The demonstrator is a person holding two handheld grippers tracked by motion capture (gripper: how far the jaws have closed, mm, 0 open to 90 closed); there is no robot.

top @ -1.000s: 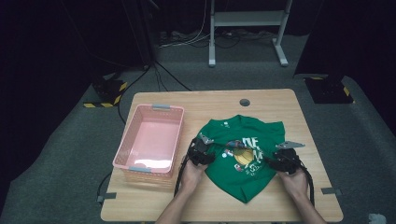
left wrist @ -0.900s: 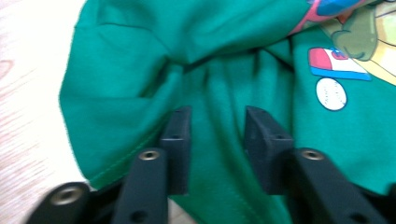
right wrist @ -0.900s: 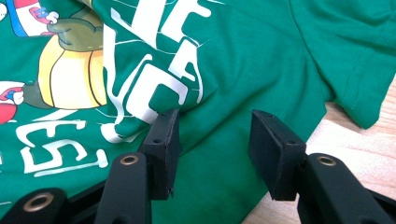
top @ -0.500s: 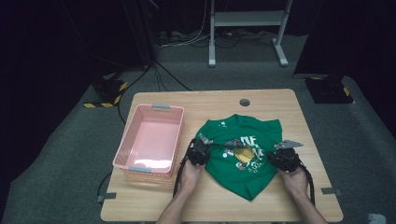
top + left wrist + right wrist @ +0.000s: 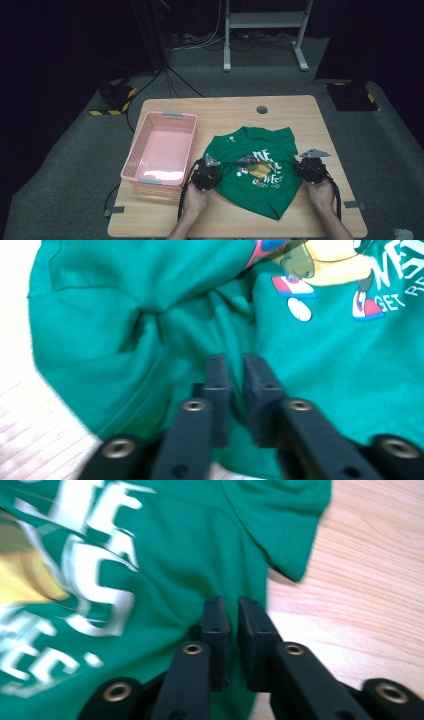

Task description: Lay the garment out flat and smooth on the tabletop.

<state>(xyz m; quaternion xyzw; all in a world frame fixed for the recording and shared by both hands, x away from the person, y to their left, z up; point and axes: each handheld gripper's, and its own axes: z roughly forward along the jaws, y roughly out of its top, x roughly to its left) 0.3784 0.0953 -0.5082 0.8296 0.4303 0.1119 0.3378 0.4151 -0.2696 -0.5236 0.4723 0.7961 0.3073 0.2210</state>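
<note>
A green T-shirt (image 5: 260, 175) with a cartoon print and white lettering lies front up on the wooden table (image 5: 300, 107). My left gripper (image 5: 216, 169) is at its left edge. In the left gripper view its jaws (image 5: 236, 362) pinch a bunched fold of the green T-shirt (image 5: 325, 365); they have just eased open slightly, with cloth still between them. My right gripper (image 5: 301, 167) is at the shirt's right edge. In the right gripper view its jaws (image 5: 232, 605) have just closed on the side of the T-shirt (image 5: 175, 545) below the sleeve.
An empty pink plastic basket (image 5: 135, 155) stands on the table's left part, just left of my left hand. A round cable hole (image 5: 261, 109) sits near the far edge. Bare wood lies right of the shirt (image 5: 360, 580). A white metal stand (image 5: 260, 20) is on the floor beyond.
Both grippers' jaws have narrowed onto the shirt. My left hand has shifted toward the near edge, and the shirt's left side now lies more spread out. The right hand has kept still.
</note>
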